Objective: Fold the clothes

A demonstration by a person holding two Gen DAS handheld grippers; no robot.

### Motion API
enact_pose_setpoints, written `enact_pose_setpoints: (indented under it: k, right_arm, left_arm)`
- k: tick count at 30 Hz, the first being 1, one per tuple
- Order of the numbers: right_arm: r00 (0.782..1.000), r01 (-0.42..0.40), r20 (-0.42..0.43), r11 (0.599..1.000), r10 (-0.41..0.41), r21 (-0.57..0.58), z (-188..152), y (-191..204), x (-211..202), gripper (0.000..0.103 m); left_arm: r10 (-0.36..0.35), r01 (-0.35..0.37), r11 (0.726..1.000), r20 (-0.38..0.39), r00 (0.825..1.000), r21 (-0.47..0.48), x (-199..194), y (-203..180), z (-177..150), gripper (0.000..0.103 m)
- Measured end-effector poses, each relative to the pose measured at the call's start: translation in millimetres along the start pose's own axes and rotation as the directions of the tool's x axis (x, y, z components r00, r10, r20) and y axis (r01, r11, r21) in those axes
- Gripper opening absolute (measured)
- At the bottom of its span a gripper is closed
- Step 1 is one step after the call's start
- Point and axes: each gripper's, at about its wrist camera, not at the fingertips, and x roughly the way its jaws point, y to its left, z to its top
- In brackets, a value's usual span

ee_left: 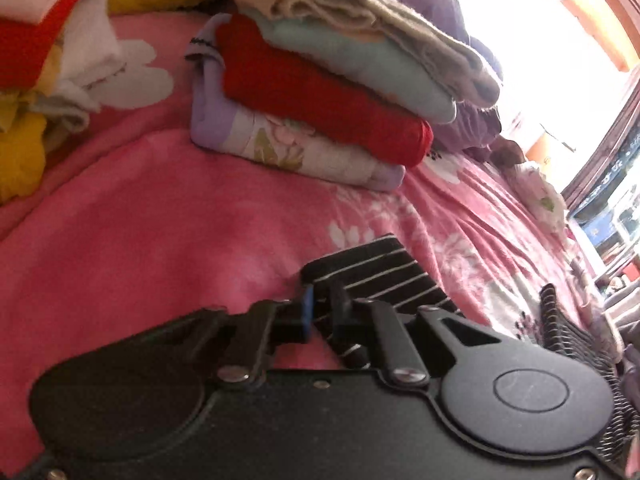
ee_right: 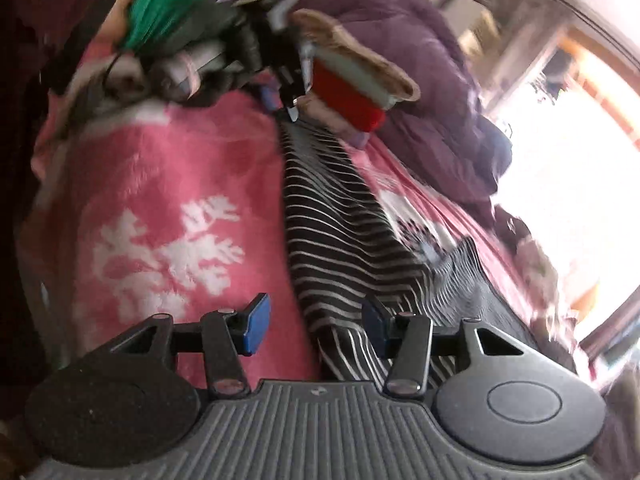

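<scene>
The left gripper is clamping the striped top at twelve o'clock while the right gripper's fingers are standing apart (nothing gripped), so tugging could be wrecking the stack.

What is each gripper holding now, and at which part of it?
The left gripper is shut on the black striped garment, pinching its near edge. The right gripper is open over the same garment and holds nothing.
</scene>
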Motion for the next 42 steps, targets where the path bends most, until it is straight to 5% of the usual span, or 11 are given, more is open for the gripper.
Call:
enact_pose_setpoints:
  k: [2,7,11,16,18,20,24,30,33,38,42]
  right_arm:
    - [0.998,-0.032,-0.052,0.999,0.035,0.040,0.5,-6.6,14.4,0.031]
    - [0.983,-0.140,-0.080,0.953,0.167,0.267,-2.1,-41.1,24.4,0.015]
    - [0.968,-0.229,-0.006,0.892,0.252,0.389,-7.6,-58.9,19.8,0.010]
    - [0.970,-0.220,-0.018,0.901,0.244,0.374,-15.5,-46.6,23.0,0.015]
    - [0.972,-0.208,-0.018,0.901,0.232,0.381,-15.4,-44.5,22.8,0.016]
    - [0.976,-0.196,-0.015,0.900,0.218,0.389,-16.4,-41.6,22.8,0.016]
    - [0.979,-0.185,0.003,0.888,0.202,0.420,-20.2,-39.8,22.0,0.016]
    - [0.982,-0.175,0.013,0.881,0.188,0.440,-22.3,-39.0,21.9,0.016]
    - [0.983,-0.173,0.019,0.880,0.184,0.442,-23.4,-38.4,21.8,0.016]
    - [0.983,-0.172,0.024,0.883,0.180,0.437,-25.2,-37.2,20.9,0.016]
    - [0.986,-0.161,0.024,0.893,0.166,0.421,-24.9,-33.5,18.9,0.016]
  left_arm:
    - [-0.011,0.010,1.000,0.057,0.998,0.003,-11.1,1.6,4.7,0.004]
    - [-0.037,0.035,0.999,0.092,0.995,0.025,-19.5,5.8,11.4,0.004]
    - [0.071,-0.069,0.993,-0.022,0.997,0.099,0.4,4.7,6.8,0.016]
    - [0.153,-0.191,0.929,0.142,0.978,0.318,-21.2,-36.4,2.4,0.025]
    - [0.006,-0.041,0.898,0.081,0.997,0.439,-28.3,-59.9,-3.4,0.025]
    - [-0.131,0.119,0.837,-0.015,0.991,0.533,-32.8,-81.9,-16.5,0.025]
    - [-0.301,0.361,0.707,-0.203,0.932,0.608,-33.4,-118.3,-46.1,0.018]
    - [-0.331,0.503,0.584,-0.380,0.864,0.637,-17.7,-155.3,-86.3,0.017]
    - [-0.248,0.433,0.623,-0.360,0.899,0.652,3.8,-167.8,-100.3,0.018]
    - [-0.176,0.276,0.695,-0.216,0.961,0.663,8.3,-168.3,-88.5,0.012]
    - [-0.225,0.302,0.696,-0.202,0.953,0.651,-7.1,-163.8,-77.1,0.012]
